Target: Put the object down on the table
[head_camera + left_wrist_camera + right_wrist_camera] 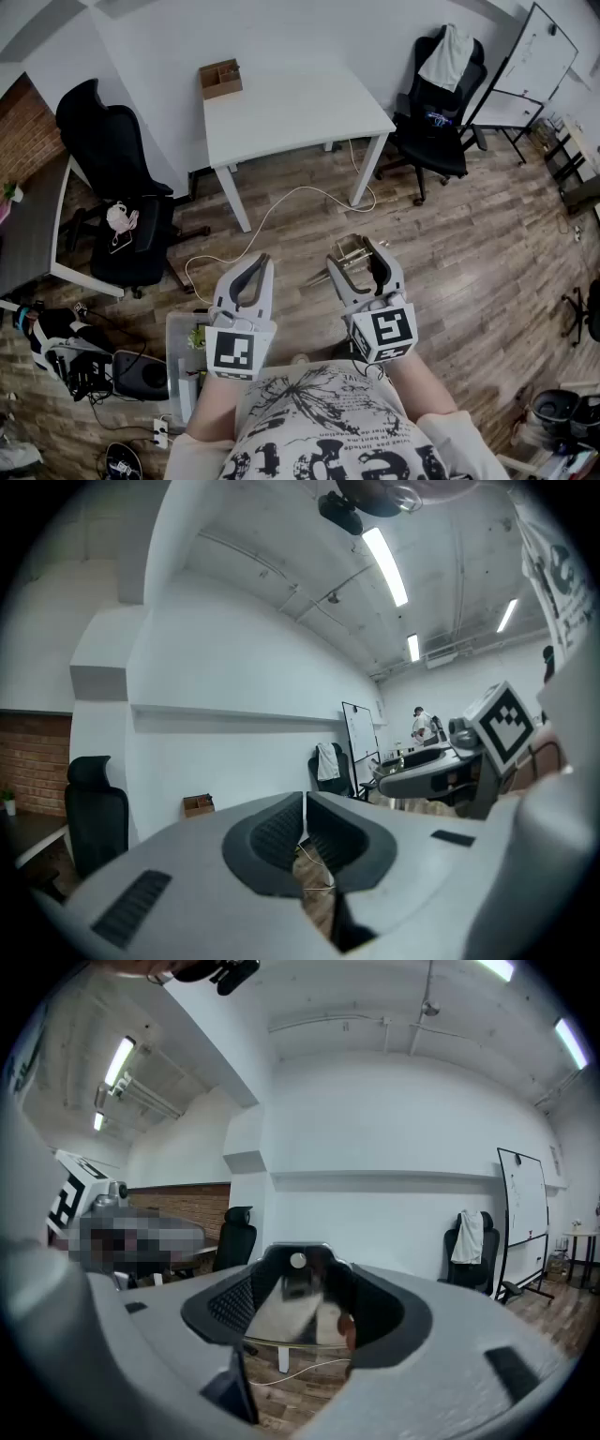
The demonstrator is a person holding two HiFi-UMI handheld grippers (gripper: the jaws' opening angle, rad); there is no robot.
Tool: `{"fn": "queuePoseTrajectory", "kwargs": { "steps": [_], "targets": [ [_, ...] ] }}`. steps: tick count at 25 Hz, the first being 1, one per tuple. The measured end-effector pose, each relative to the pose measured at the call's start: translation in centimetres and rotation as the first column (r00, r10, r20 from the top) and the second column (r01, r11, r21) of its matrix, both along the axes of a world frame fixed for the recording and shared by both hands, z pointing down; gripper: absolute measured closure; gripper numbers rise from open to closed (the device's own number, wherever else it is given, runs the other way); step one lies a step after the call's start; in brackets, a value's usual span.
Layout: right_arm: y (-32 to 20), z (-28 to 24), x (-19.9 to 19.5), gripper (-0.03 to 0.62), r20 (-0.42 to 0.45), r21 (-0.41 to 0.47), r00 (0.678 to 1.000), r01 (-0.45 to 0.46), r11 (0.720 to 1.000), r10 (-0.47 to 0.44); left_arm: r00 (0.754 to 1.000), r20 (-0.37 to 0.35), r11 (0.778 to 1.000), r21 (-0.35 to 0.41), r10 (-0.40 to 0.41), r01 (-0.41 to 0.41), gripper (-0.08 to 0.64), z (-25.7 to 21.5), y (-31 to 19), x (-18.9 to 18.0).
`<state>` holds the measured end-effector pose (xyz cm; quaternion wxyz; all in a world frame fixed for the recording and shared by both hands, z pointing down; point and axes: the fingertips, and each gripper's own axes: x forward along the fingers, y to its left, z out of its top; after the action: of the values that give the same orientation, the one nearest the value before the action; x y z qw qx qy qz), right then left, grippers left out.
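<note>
The object, a clear thing with thin metal edges, was not yet on the surface; it sat between the fingers of the right gripper, held over the wooden floor and well apart from that white surface; in the right gripper view the fingers stood wide around it and pressed on its sides, the object filling the gap of the right gripper, glossy and blurred.

The left gripper was beside it, nearer the person's body; its fingers were closed tip to tip with nothing between them, as the left gripper view showed.

On the far corner of the surface stood an open cardboard box, with no print on it that could be read; a pale cable ran across the floor below.

Each gripper carried a cube with black-and-white square markers, patterns and not letters; the person's shirt bore large black lettering cut off by the frame edge, not readable for certain; any writing on the whiteboard was too small to tell.
</note>
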<state>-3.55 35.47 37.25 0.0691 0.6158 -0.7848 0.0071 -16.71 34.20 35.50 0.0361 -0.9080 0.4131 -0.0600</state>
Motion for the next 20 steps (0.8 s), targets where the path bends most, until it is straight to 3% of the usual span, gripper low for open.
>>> {"fn": "queuePoseTrajectory", "kwargs": {
  "steps": [12, 20],
  "targets": [
    [0.1, 1.2, -0.3, 0.313, 0.006, -0.021, 1.000, -0.030, 0.999, 0.030, 1.000, -0.009, 1.000, -0.014, -0.001, 0.001, 0.548, 0.9, 0.0, -1.2],
    [-1.3, 2.2, 0.3, 0.313, 0.061, -0.046, 0.997, -0.039, 0.998, 0.042, 0.999, -0.014, 0.998, -0.048, -0.032, 0.032, 0.548, 1.9, -1.2, -1.5]
  ]
}}
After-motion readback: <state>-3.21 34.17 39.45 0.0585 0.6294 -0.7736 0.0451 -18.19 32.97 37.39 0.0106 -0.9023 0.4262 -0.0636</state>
